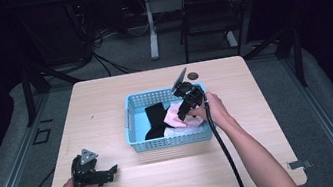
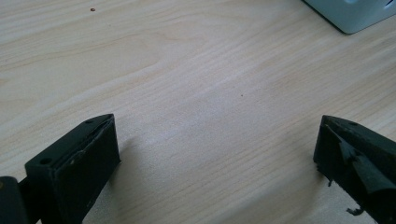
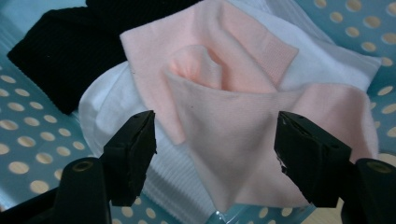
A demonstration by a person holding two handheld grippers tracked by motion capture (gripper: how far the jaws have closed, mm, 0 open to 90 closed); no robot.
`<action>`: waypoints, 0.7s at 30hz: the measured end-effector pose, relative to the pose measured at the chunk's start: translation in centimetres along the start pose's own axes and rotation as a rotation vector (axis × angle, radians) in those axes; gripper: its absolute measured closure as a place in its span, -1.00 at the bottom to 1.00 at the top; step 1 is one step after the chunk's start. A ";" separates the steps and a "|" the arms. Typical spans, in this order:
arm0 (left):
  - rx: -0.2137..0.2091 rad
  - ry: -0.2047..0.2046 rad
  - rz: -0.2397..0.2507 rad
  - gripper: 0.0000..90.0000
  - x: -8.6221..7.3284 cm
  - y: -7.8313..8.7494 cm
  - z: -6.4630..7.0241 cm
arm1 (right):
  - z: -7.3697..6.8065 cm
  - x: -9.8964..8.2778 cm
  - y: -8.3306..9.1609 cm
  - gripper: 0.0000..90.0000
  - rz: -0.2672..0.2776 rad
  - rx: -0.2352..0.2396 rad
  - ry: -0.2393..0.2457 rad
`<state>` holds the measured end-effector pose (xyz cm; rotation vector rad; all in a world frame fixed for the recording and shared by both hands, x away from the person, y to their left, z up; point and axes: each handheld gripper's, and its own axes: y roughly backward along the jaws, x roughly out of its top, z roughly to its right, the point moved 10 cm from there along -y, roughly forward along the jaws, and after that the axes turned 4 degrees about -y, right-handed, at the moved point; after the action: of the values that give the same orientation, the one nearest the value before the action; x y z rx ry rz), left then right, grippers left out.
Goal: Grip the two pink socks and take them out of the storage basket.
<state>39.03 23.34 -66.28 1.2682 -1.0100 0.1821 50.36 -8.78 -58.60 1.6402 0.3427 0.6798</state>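
Observation:
A light blue perforated basket stands at the middle of the wooden table. Inside lie a black cloth, a pink cloth and a white cloth. My right gripper points down into the basket. In the right gripper view its jaws stand apart on either side of a raised fold of the pink cloth, not pressing it. The white cloth lies underneath and the black cloth behind. My left gripper rests open near the table's front left, with bare wood between its jaws.
A corner of the basket lies ahead of the left gripper. A small dark round mark sits on the table behind the basket. Beyond the table are a black chair, a desk leg and floor cables.

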 end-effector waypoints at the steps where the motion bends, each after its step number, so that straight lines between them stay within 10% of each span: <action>1: 0.000 0.001 0.000 -1.00 0.0 0.0 0.0 | 0.0 0.0 -0.4 -0.24 0.007 -0.005 -0.018; 12: 0.000 0.001 0.000 -1.00 0.0 0.0 0.0 | 0.7 -0.9 -1.5 0.79 -0.058 -0.057 0.003; 21: 0.000 0.001 0.000 -1.00 0.0 0.0 0.0 | 0.5 -0.9 -0.5 0.91 -0.033 -0.020 -0.006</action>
<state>39.02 23.33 -66.28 1.2679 -1.0090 0.1830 50.05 -9.57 -59.33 1.6140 0.3574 0.6511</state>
